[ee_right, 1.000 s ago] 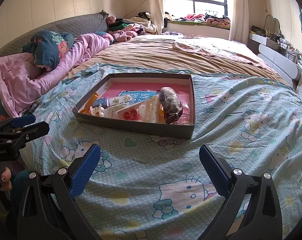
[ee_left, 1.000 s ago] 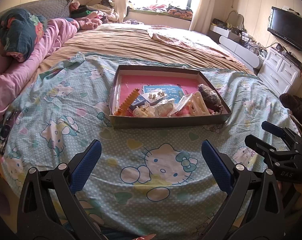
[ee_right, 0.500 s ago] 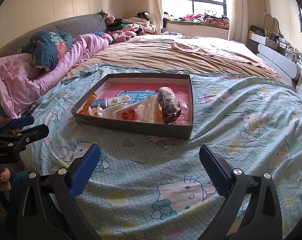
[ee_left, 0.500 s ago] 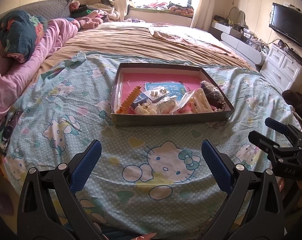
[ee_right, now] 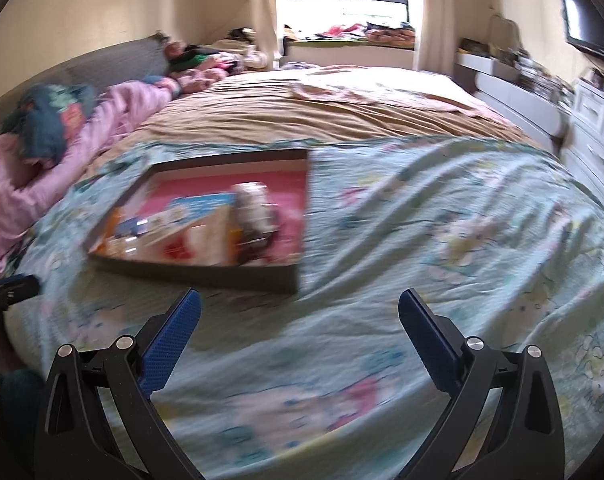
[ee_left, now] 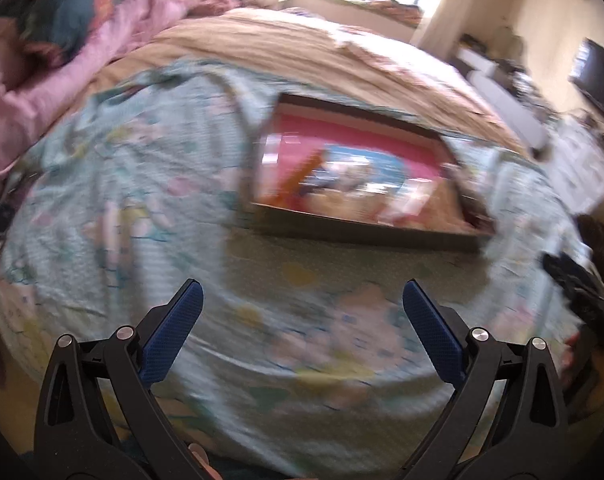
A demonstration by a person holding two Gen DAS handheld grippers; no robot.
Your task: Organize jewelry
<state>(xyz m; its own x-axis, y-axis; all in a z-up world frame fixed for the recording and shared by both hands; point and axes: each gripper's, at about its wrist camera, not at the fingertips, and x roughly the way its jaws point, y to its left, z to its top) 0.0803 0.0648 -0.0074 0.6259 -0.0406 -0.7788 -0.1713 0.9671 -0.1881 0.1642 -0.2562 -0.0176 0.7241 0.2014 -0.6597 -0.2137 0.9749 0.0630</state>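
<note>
My left gripper and right gripper gape wide, empty; the tray holds blurred packets on pink lining.

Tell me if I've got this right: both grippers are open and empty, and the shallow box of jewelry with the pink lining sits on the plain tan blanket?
Not quite. Both the left gripper and right gripper are open and empty, but the shallow box rests on the pale blue cartoon-cat sheet, not the tan blanket, which lies beyond it. The right wrist view shows this most clearly.
</note>
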